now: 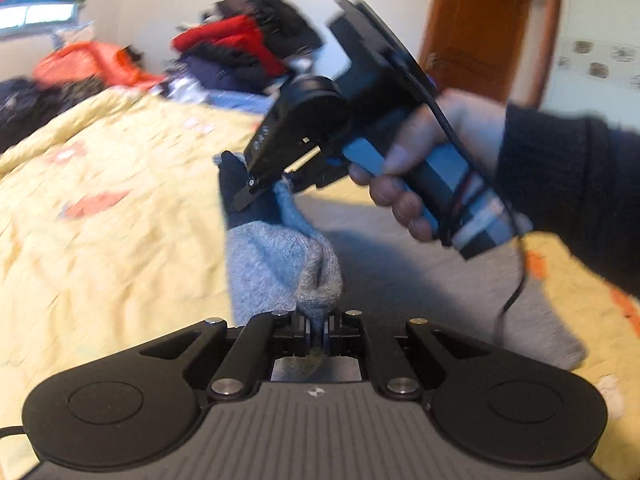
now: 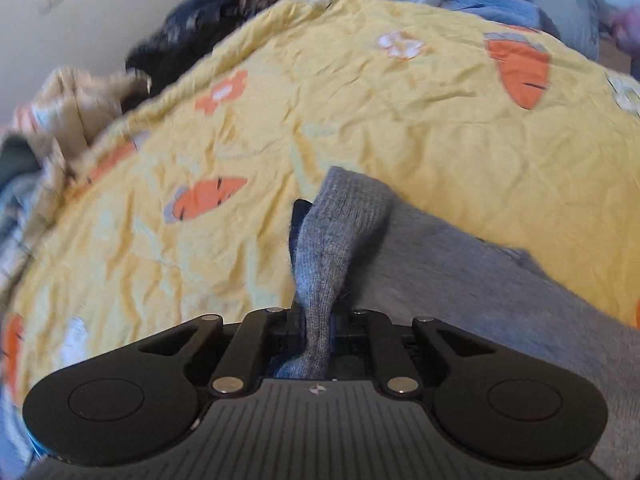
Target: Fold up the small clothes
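A small grey knitted garment [image 1: 272, 264] with a dark blue part lies on a yellow bedspread [image 1: 100, 208]. My left gripper [image 1: 318, 330] is shut on a bunched grey edge of it. In the left wrist view my right gripper [image 1: 260, 188], held by a hand in a dark sleeve, bites the garment's far end. From the right wrist view my right gripper [image 2: 318, 338] is shut on a twisted strip of the grey garment [image 2: 340, 236], which stretches up from its jaws.
A pile of red, black and orange clothes [image 1: 240, 48] sits at the bed's far side, below a white wall and beside a brown door [image 1: 480, 28]. The yellow bedspread [image 2: 320, 112] carries orange carrot prints. More crumpled fabric [image 2: 72, 108] lies at the bed's left edge.
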